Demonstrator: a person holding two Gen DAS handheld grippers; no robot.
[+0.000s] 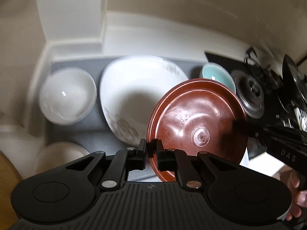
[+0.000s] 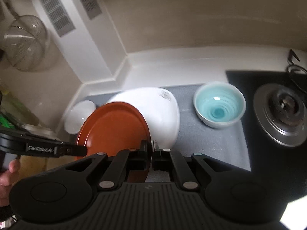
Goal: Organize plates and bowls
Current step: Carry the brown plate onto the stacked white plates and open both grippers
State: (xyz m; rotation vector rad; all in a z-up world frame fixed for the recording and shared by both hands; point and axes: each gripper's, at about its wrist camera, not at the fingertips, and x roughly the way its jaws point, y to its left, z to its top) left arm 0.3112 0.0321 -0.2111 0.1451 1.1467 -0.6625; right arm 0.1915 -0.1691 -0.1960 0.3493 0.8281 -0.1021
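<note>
A brown plate point(image 1: 195, 118) is held tilted on edge above the grey mat point(image 1: 92, 134). My left gripper point(image 1: 150, 147) is shut on its rim, and its underside faces this camera. My right gripper point(image 2: 150, 149) is shut on the opposite rim of the brown plate point(image 2: 113, 126), whose top face shows here. Under it lies a large white patterned plate point(image 1: 132, 99), also in the right wrist view point(image 2: 165, 115). A white bowl point(image 1: 67, 95) sits at the left and a light blue bowl point(image 2: 219, 105) at the right.
A gas stove point(image 2: 282, 113) with black grates stands right of the mat. A cream dish point(image 1: 57, 157) lies at the near left. A metal strainer point(image 2: 25, 42) hangs on the wall. The counter's white back rim point(image 2: 172, 61) runs behind the mat.
</note>
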